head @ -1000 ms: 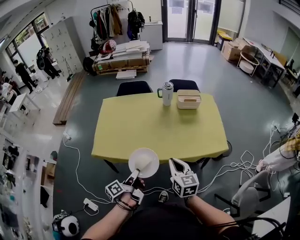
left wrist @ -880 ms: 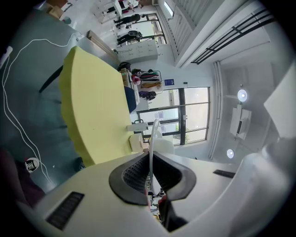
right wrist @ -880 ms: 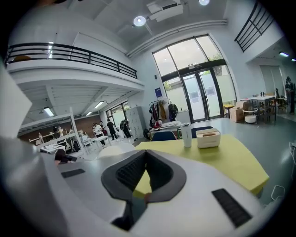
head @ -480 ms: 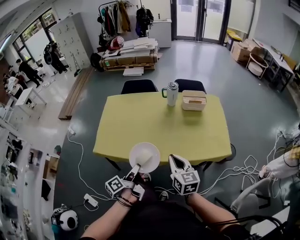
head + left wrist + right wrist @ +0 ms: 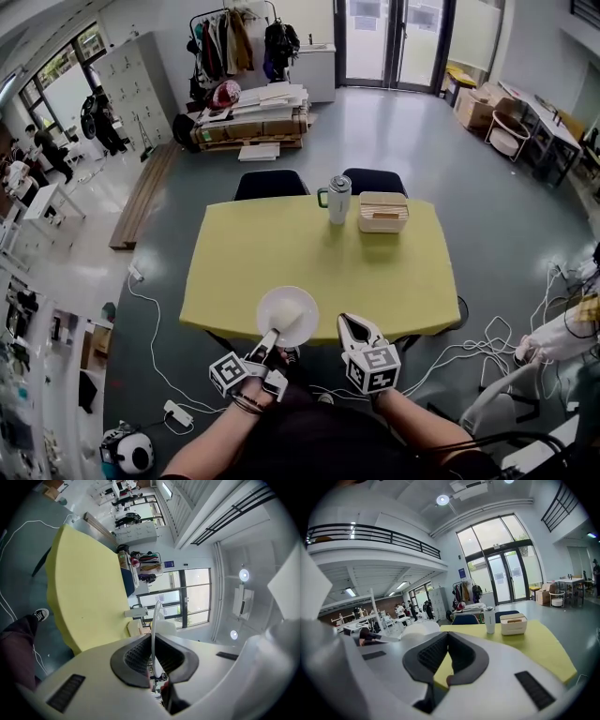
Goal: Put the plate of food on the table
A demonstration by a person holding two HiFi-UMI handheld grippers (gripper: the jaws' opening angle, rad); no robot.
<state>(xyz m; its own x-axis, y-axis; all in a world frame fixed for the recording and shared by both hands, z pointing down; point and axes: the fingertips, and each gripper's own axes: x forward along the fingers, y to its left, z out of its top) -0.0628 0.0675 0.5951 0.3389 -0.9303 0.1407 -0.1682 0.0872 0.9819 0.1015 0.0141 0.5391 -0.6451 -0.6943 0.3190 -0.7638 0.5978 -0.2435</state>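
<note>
plate: the white plate [image 5: 288,316] is pinched in the left claw [image 5: 271,341] and hangs right over the near edge of the yellow tabletop [image 5: 309,253], not set down yet
food: a pale lump on it, honestly can't tell what it is
left claw: clamped narrow on the plate's rim, on the side away from the tabletop; its own view shows the rim edge-on between the pads
right claw [image 5: 354,326]: tips together, nothing in it, hovering just off the tabletop's near edge, right beside the plate
key relation: the plate sticks out from the left claw toward the middle of the tabletop, so the bare yellow stretch lies straight ahead. My guess is the move is forward and down past the near edge
long axis: none really, it's round, so heading doesn't matter much, just keeping it level
nearer hand: left, obviously, it's the one holding; the right one is free
other stuff: a tumbler [image 5: 337,199] and a beige box [image 5: 382,211] stand side by side at the tabletop's far edge, well apart from the plate, with two dark chairs [image 5: 269,184] tucked in behind that edge
writing: nothing readable anywhere. Tumbler and box show no label I can make out, and the cubes on the claws carry only square markers
</note>
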